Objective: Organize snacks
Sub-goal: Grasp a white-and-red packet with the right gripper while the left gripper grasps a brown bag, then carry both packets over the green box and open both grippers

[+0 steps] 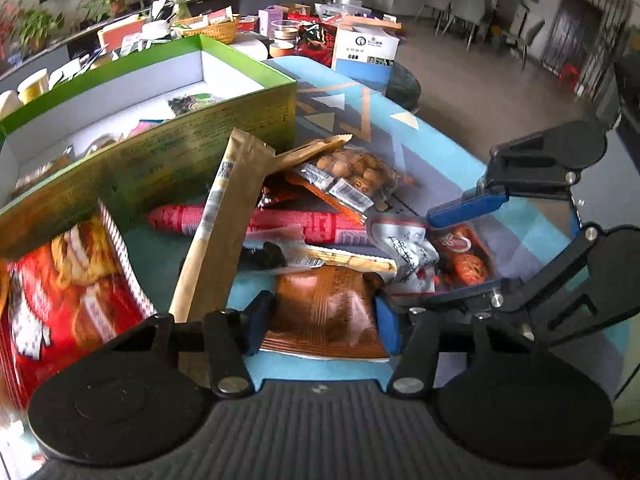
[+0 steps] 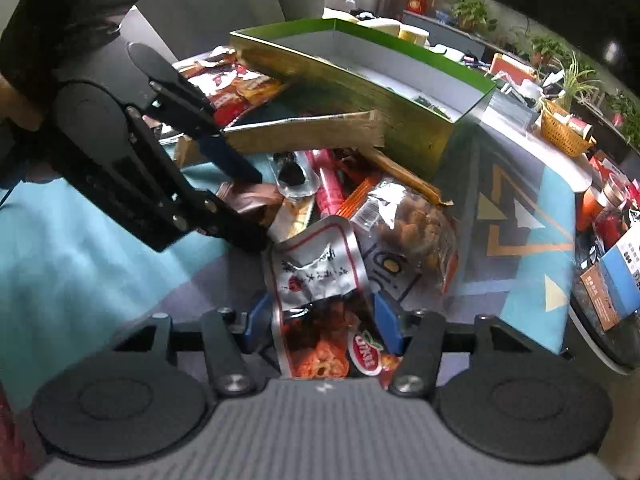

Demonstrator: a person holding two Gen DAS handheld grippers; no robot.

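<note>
Loose snack packets lie heaped on a blue patterned cloth beside an open green box with a few items inside. My left gripper is low over the heap, and its blue pads press both sides of a brown packet. In the right wrist view the left gripper reaches in from the upper left. My right gripper has its pads against a silver-and-red packet, seen also from the left wrist view as the right gripper around that packet.
A long tan packet leans on the box. A red sausage stick, a peanut bag and a red crisp bag lie around. A wicker basket, a blue-and-white carton and potted plants stand beyond.
</note>
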